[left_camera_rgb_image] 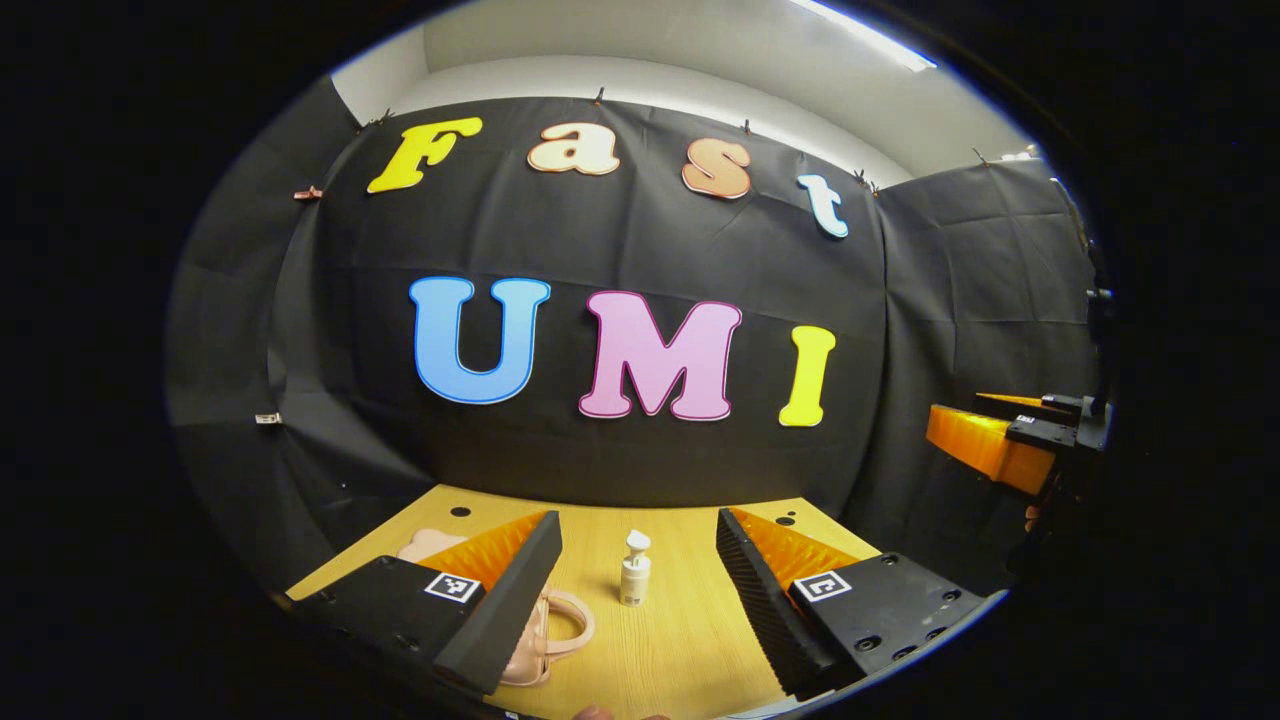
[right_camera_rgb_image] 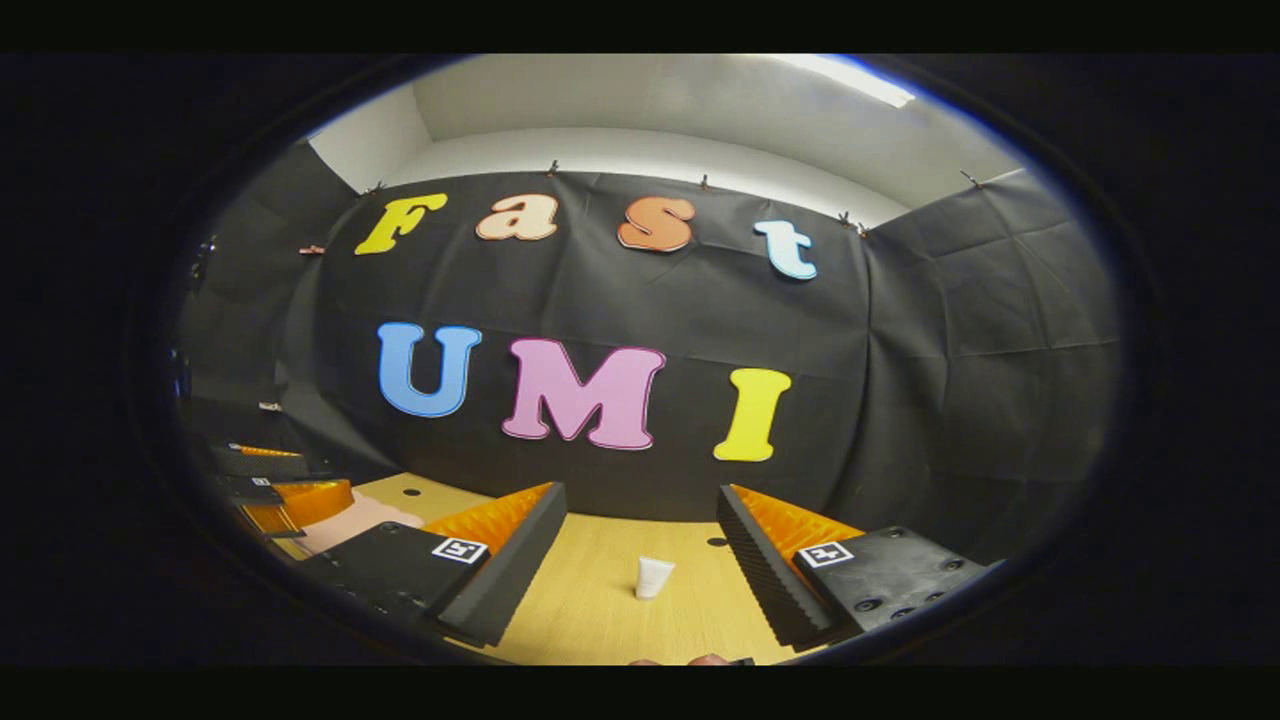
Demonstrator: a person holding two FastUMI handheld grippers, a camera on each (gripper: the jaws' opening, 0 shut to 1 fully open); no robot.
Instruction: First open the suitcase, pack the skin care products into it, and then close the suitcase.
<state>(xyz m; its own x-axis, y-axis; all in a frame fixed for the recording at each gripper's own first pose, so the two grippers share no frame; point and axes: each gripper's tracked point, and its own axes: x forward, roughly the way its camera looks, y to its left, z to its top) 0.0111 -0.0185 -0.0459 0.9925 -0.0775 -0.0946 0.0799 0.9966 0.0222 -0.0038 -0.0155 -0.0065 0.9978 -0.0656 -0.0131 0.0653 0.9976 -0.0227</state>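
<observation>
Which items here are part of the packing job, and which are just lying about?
Job:
- pink case, lying behind the left claw
- pump bottle, upright
- white tube, ahead of the right claw

Not job:
- table

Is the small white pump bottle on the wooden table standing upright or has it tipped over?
Upright. In the left gripper view the small white pump bottle stands on its base on the wooden table, pump head on top, between the open left gripper fingers.
</observation>
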